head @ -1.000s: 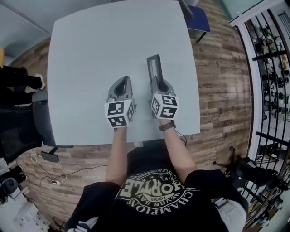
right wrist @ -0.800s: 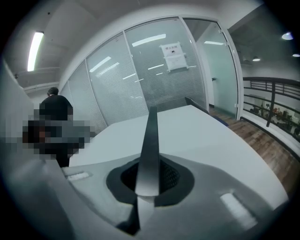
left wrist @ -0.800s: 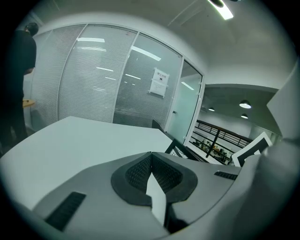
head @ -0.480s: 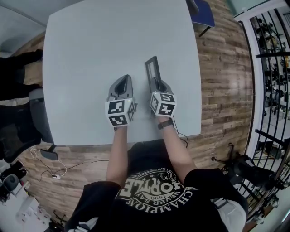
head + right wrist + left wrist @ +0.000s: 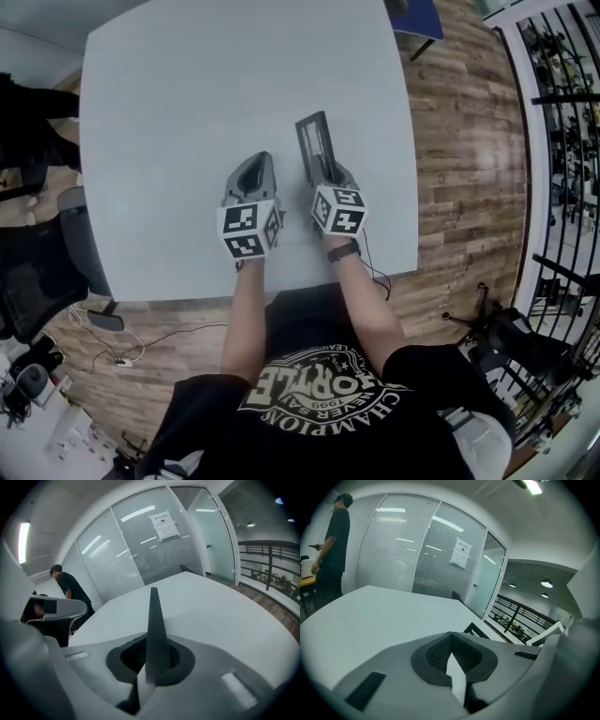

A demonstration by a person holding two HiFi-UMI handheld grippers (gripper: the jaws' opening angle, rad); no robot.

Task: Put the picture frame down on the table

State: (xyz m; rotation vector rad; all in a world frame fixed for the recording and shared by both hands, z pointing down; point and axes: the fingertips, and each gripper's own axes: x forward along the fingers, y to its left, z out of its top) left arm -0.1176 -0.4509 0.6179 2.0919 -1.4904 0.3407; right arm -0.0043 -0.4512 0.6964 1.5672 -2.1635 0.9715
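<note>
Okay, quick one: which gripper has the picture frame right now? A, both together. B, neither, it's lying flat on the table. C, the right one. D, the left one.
C: in the right gripper view the right gripper is clamped on the dark picture frame, which stands edge-on between its jaws, while the left gripper is closed on nothing.

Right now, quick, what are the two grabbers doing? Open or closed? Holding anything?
Left gripper: closed, holding nothing.
Right gripper: closed on the picture frame.
</note>
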